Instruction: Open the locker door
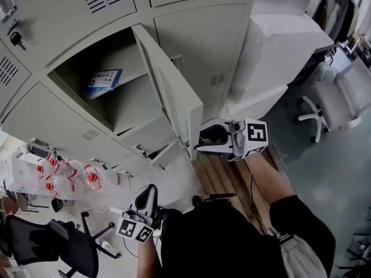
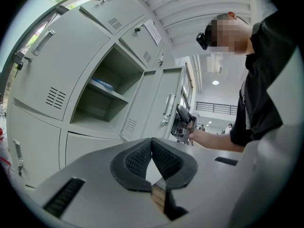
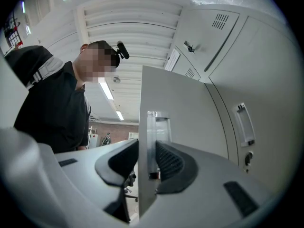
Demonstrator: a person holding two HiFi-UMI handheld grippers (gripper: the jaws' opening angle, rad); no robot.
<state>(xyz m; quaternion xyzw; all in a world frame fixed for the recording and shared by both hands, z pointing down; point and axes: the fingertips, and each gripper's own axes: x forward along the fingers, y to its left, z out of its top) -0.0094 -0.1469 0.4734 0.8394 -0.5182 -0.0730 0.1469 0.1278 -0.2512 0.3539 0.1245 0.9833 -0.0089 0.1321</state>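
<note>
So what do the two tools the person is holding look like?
The left tool and the right tool both have pale grey bodies. Each has two curved jaws lined with dark, ribbed pads. Each also carries a white cube printed with black square markers. The person wears a black short-sleeved top.
</note>
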